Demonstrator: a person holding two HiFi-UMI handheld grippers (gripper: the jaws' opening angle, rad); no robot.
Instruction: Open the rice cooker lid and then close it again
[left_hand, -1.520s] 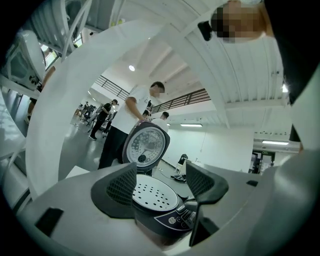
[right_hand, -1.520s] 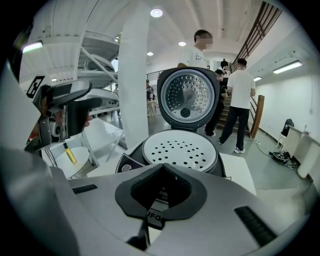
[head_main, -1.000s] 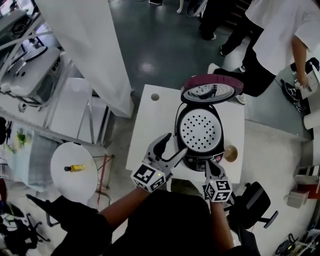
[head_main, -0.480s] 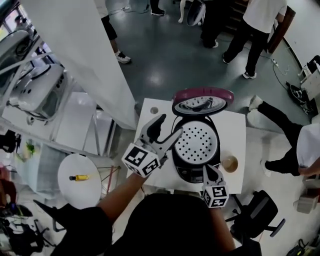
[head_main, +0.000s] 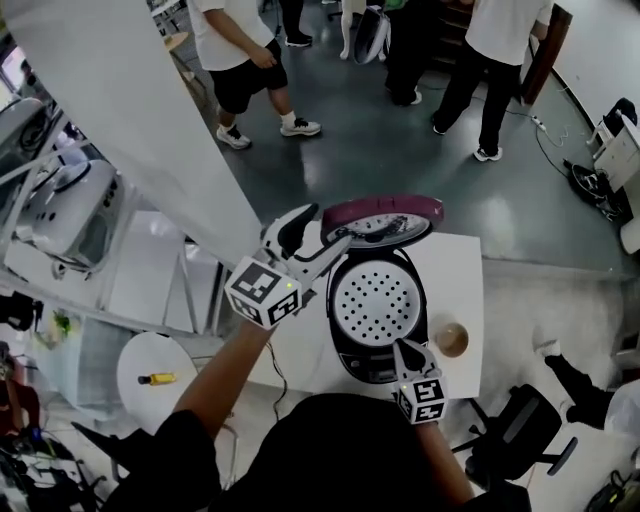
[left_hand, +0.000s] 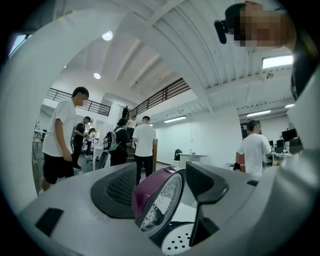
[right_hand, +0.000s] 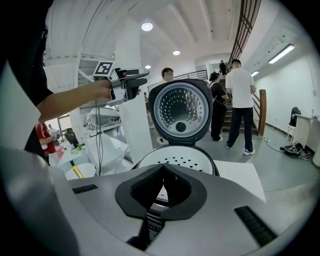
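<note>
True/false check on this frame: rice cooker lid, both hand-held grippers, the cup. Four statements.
1. The rice cooker lid stands open. True.
2. The right hand-held gripper has its jaws wide apart. False: they are shut, with nothing between them.
3. The left hand-held gripper is open beside the lid's edge. True.
4. In the head view, the small brown cup sits left of the cooker. False: it sits to the cooker's right, on the white table.

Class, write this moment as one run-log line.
rice cooker lid: open, upright | left gripper: open, beside lid | right gripper: shut, empty
</note>
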